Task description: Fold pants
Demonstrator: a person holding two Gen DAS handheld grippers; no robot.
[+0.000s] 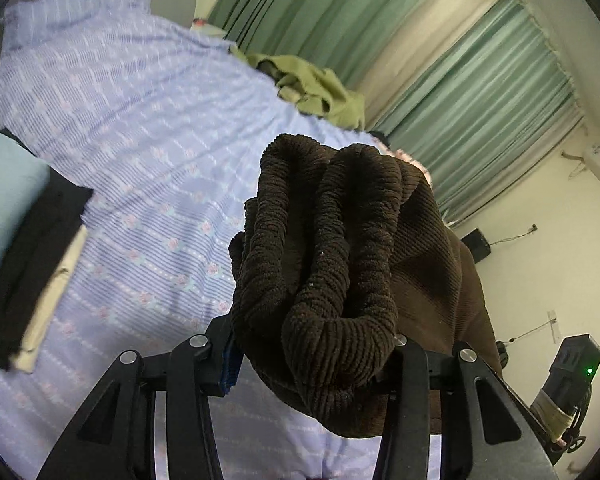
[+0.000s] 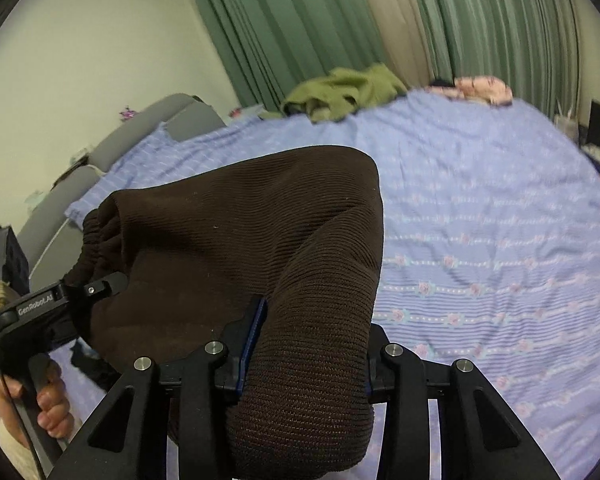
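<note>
The brown pants [image 1: 332, 264] hang in the air above the bed [image 1: 140, 128], bunched, not lying flat. The left gripper [image 1: 312, 344] is clamped on the gathered waistband, and the right gripper [image 2: 308, 352] is clamped on another thick part of the same cloth. No fold is made yet, I think; spreading and folding remain.

A wide bed [image 2: 500, 216] is filling the room, lying under a lavender striped sheet with small flowers. A grey padded headboard [image 2: 72, 184] is standing against a pale cream wall [image 2: 80, 40]. Green pleated curtains [image 2: 284, 24] are hanging behind the bed, with a beige strip [image 1: 432, 28] showing between them. An olive garment [image 1: 320, 88] is lying crumpled at the far edge.
</note>
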